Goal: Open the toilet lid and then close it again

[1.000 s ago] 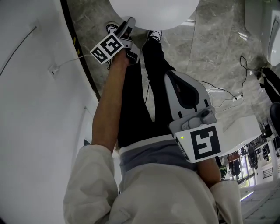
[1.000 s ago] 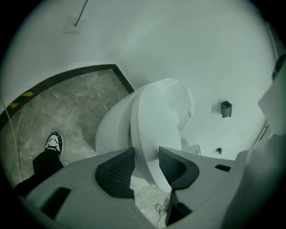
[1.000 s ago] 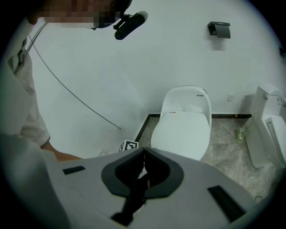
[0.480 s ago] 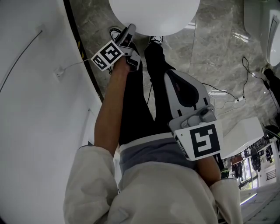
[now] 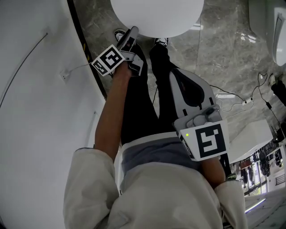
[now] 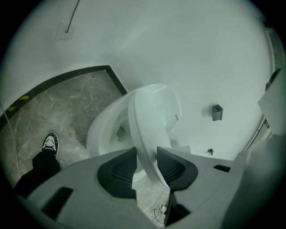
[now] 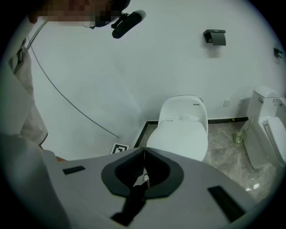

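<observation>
The white toilet lid [image 6: 152, 116] is tilted up off the bowl [image 6: 105, 132]. Its front rim runs between the two pads of my left gripper [image 6: 146, 154], and both pads touch it. Those jaws have just been closing on that rim. In the head view the left gripper [image 5: 132, 30] reaches the lid [image 5: 156, 13] at its near left edge. My right gripper [image 5: 175, 76] hangs in front of the person's legs, away from the toilet. It [image 7: 144, 153] is shut with nothing in it, its tips meeting. From there the lid [image 7: 178, 138] shows below the toilet's back [image 7: 183, 107].
A curved white wall [image 5: 35, 89] runs close along the left. A second toilet [image 7: 266, 134] stands at the right. Cables [image 5: 250, 96] lie on the grey marble floor. A dark box [image 7: 215, 37] hangs on the wall above. The person's shoes [image 5: 120, 33] stand by the bowl.
The left gripper has stayed at the lid's near edge. The head view has swung a little: the wall socket, floor cables and right gripper sit slightly lower in frame.
</observation>
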Action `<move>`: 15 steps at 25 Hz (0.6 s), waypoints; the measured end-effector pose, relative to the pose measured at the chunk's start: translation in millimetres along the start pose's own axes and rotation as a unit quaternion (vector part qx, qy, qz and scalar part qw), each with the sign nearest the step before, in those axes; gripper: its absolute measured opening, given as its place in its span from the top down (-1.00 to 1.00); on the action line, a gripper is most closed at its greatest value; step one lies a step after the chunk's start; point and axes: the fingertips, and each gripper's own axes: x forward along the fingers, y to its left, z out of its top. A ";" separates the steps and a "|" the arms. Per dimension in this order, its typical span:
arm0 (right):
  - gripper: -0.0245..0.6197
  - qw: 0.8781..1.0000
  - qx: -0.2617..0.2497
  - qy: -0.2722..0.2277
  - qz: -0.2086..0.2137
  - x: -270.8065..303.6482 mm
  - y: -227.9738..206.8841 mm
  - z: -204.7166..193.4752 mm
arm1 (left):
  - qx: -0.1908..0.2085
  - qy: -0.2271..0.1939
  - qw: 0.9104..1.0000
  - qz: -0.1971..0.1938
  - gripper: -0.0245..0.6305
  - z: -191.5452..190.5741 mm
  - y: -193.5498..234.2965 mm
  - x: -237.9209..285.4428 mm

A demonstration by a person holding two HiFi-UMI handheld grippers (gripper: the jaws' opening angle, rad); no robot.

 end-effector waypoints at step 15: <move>0.90 1.000 -0.004 -0.020 -0.001 -19.1 -2.0 19.4 | -0.005 -0.019 0.999 -0.028 0.54 17.4 -45.8 -14.7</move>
